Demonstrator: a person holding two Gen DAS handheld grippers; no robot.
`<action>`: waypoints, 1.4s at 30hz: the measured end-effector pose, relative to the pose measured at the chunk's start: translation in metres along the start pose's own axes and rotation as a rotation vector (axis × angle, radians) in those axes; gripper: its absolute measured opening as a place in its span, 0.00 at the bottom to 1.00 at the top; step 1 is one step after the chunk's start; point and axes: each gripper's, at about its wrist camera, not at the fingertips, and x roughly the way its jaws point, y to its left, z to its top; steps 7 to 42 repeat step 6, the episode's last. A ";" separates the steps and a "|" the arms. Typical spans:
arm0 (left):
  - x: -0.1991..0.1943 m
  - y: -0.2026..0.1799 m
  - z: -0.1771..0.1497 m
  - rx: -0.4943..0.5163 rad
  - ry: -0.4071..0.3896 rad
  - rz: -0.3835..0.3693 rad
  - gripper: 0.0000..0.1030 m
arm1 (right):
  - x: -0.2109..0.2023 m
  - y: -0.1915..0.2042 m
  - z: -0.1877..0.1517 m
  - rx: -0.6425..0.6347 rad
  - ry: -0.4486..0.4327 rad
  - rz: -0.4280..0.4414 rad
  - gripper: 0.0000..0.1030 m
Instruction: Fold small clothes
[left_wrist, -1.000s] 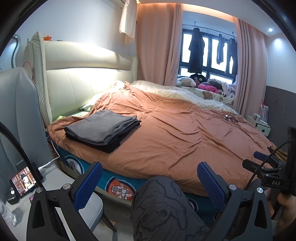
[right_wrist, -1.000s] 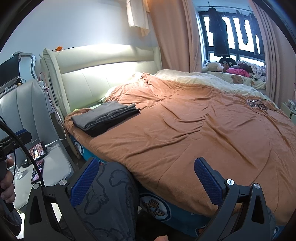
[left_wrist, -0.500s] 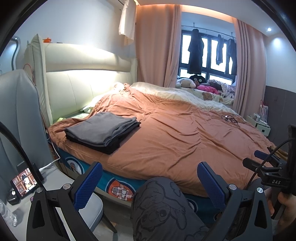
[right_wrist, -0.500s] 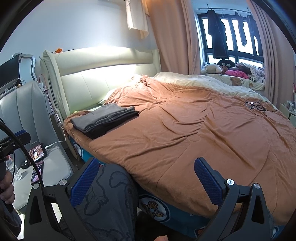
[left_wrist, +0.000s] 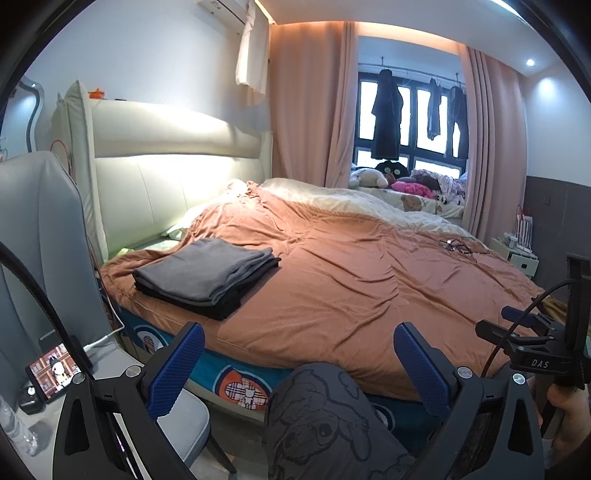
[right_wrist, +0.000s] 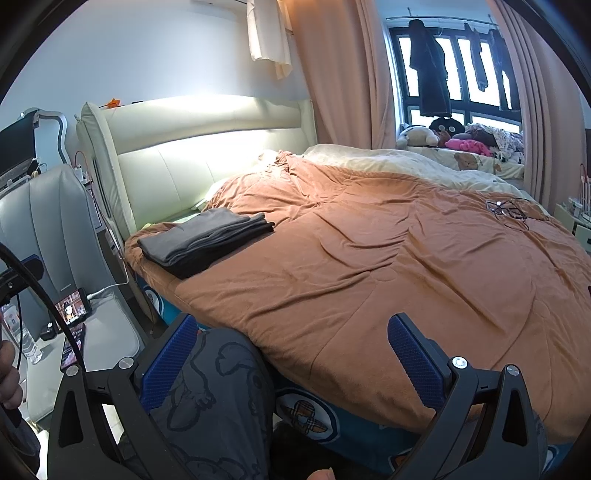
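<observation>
You're holding both hand-held grippers, left (left_wrist: 299, 363) & right (right_wrist: 291, 354), wide open & empty; soft, light folded grey cloth stack (left_wrist: 207, 275) – pinch an edge

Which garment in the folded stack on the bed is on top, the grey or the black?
The grey one is on top; the black piece shows only as a dark edge beneath it, on the orange duvet.

**Readable text: one marking**

The letters "DAS" stand in pale print on the black clamp of the right gripper (left_wrist: 540, 363), at the lower right of the left wrist view. The phone screen's (left_wrist: 53, 370) content cannot be read.
</observation>
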 end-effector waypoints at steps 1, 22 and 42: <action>-0.001 0.000 0.000 0.000 -0.004 0.002 1.00 | 0.000 0.000 0.000 0.000 0.001 -0.002 1.00; -0.007 0.005 -0.002 -0.006 -0.027 0.006 1.00 | 0.002 0.000 -0.002 0.004 0.013 -0.012 1.00; -0.007 0.005 -0.002 -0.006 -0.027 0.006 1.00 | 0.002 0.000 -0.002 0.004 0.013 -0.012 1.00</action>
